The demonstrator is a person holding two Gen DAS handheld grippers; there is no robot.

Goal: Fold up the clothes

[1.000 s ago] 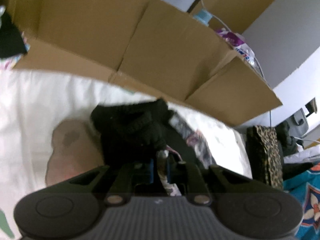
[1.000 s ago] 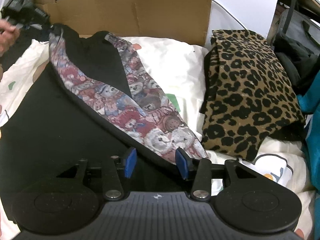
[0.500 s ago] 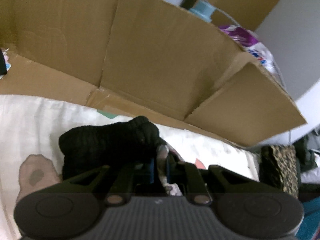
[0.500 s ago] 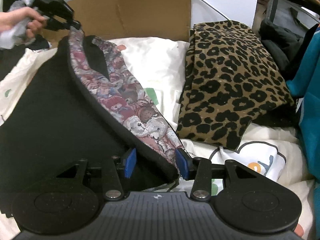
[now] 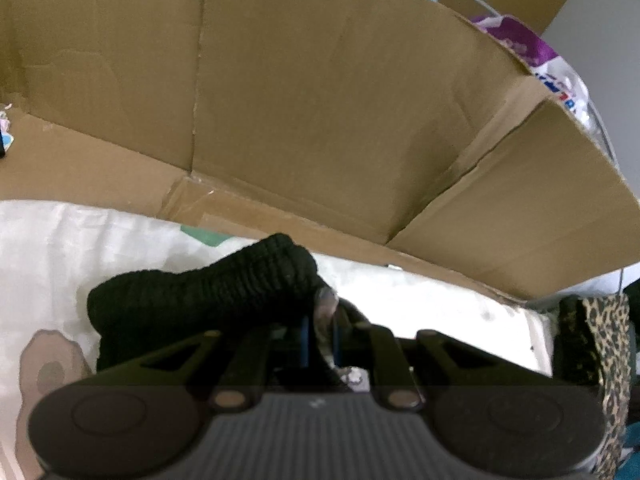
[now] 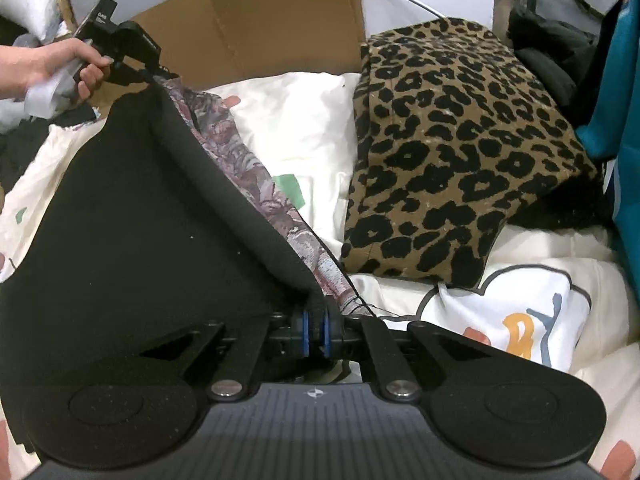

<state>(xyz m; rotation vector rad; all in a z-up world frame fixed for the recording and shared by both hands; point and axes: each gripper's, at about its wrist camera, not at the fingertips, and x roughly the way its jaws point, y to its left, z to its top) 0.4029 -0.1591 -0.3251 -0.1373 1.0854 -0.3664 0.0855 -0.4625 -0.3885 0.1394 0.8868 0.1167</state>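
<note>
A black garment (image 6: 132, 216) with a bear-print lining (image 6: 256, 184) lies on the white printed bedsheet (image 6: 304, 128). My right gripper (image 6: 315, 336) is shut on the garment's near edge, black fabric pinched between its blue pads. The same edge runs taut up to the far left, where my left gripper (image 6: 158, 70), held by a person's hand (image 6: 52, 66), grips the other end. In the left wrist view, my left gripper (image 5: 320, 334) is shut on a strip of the printed lining, and the ribbed black cuff (image 5: 208, 292) bunches just ahead of it.
An open cardboard box (image 5: 320, 120) stands right behind the garment's far end; its flap (image 6: 256, 28) shows in the right wrist view. A folded leopard-print garment (image 6: 456, 144) lies to the right on the sheet. Teal fabric (image 6: 624, 92) hangs at the far right.
My right gripper's jaws closed on the garment's near edge. My left gripper carried its end toward the cardboard box, pulling the edge straight and turning the black side over the lining.
</note>
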